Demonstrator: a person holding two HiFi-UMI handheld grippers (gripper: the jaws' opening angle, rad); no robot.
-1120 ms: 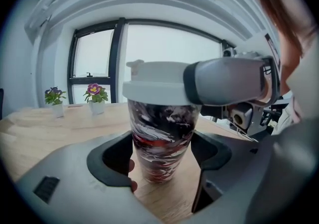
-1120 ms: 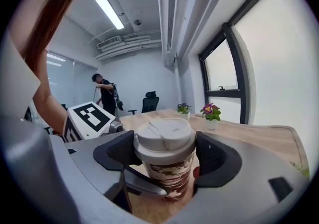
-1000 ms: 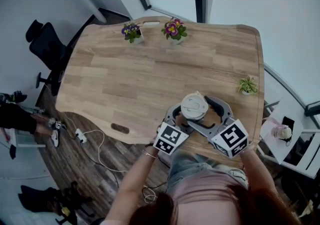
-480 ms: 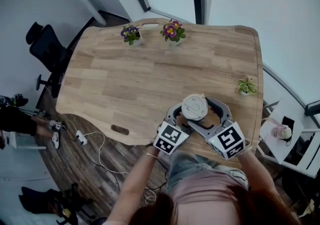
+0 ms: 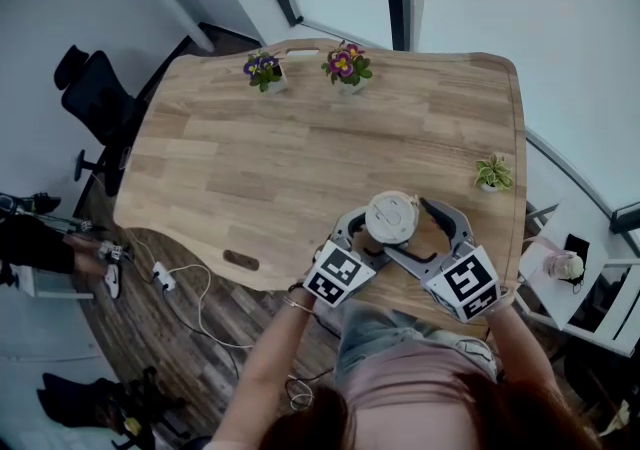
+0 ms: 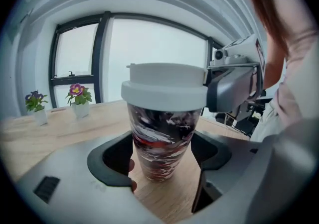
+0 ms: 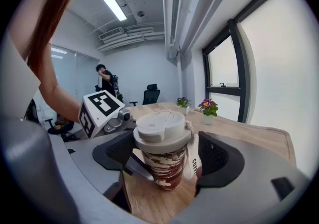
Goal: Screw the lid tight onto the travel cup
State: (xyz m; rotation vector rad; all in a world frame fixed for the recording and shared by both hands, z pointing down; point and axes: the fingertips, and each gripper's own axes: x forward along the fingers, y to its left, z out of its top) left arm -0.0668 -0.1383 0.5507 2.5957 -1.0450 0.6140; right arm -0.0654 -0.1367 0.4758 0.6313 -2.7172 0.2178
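Right gripper (image 7: 164, 161), seemingly further round lid (image 7: 162, 129)

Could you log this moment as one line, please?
left gripper: shut on travel cup | right gripper: shut on lid | travel cup upright on table

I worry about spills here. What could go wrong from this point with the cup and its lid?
1. The travel cup stands near the front edge of the table. If the left hand-held gripper loses the cup's body during twisting, it could tip or slide off.
2. A white strap lies between the lid and one jaw of the right hand-held gripper, so that grip may slip.
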